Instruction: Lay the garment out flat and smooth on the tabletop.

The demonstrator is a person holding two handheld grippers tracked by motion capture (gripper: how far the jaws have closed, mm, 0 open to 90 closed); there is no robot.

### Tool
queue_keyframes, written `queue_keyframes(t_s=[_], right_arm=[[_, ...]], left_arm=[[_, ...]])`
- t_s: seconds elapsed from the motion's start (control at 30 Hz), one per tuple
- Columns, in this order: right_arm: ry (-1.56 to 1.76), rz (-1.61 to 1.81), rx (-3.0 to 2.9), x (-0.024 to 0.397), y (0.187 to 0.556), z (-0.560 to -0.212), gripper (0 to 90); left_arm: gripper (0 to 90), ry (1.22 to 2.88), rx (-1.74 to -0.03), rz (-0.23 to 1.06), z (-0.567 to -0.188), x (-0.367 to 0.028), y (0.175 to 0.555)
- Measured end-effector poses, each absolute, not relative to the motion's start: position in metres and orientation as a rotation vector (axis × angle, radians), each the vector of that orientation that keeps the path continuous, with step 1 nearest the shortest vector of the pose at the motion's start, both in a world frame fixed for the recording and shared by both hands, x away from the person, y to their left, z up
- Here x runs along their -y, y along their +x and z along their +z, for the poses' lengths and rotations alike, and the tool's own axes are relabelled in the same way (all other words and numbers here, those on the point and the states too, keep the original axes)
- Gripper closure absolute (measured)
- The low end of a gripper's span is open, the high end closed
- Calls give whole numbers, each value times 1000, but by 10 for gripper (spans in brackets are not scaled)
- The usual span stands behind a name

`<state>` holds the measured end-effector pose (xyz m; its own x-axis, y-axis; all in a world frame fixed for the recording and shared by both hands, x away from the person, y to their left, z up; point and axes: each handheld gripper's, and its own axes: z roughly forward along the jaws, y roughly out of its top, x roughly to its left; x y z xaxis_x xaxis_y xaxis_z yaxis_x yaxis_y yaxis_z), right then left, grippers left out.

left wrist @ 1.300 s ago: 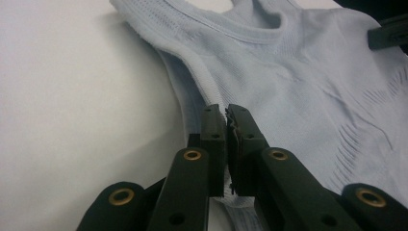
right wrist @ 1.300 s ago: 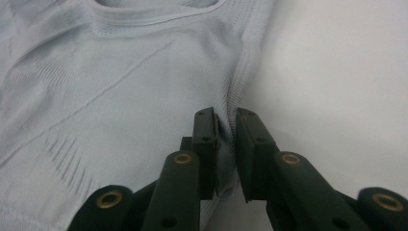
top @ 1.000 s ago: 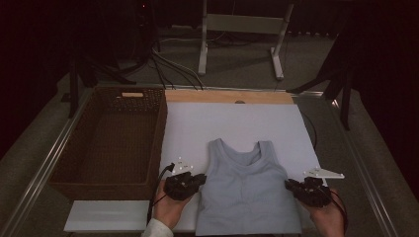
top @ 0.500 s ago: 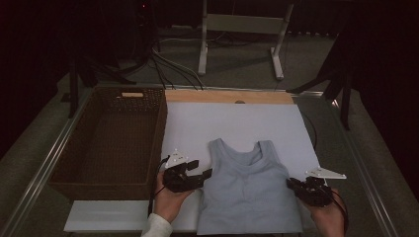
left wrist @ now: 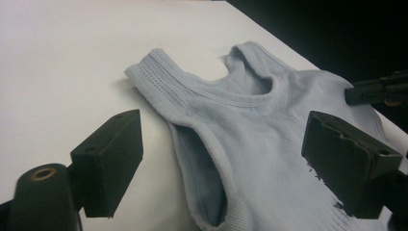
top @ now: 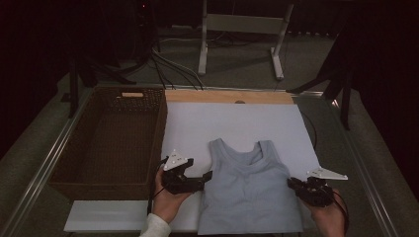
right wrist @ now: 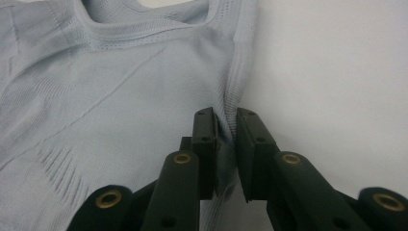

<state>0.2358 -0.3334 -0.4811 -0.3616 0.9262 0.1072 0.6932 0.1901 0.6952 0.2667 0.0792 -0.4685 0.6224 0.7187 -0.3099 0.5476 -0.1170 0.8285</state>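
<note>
On the table there are one light blue tank top (top: 249, 192) lying flat near the front edge, one brown wicker basket (top: 74, 170) to its left, one white sheet (top: 232, 121) beneath the top, and two black hand-held grippers, left (top: 205, 177) and right (top: 292, 183).

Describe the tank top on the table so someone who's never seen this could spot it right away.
Find the white board on the table, right of the brown wicker basket. At the board's near edge lies the tank top, flat, straps pointing away from the person. It is the sole garment: pale blue, ribbed, sleeveless, with a scooped neck.
</note>
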Motion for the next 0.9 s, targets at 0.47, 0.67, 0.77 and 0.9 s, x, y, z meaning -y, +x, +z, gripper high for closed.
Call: queue_keyframes(t_s=[0.47, 0.67, 0.77, 0.9], right_arm=[[1556, 968, -2092, 341, 235, -481, 791], [1570, 963, -2064, 346, 234, -481, 791], [1578, 962, -2054, 348, 234, -481, 789], [1587, 963, -2046, 349, 234, -481, 783]], left_arm=[[131, 1788, -1015, 210, -466, -82, 260], [134, 1796, -1012, 202, -468, -81, 257], [134, 1805, -1010, 206, -469, -80, 256], [133, 1801, -1011, 208, -469, -80, 255]])
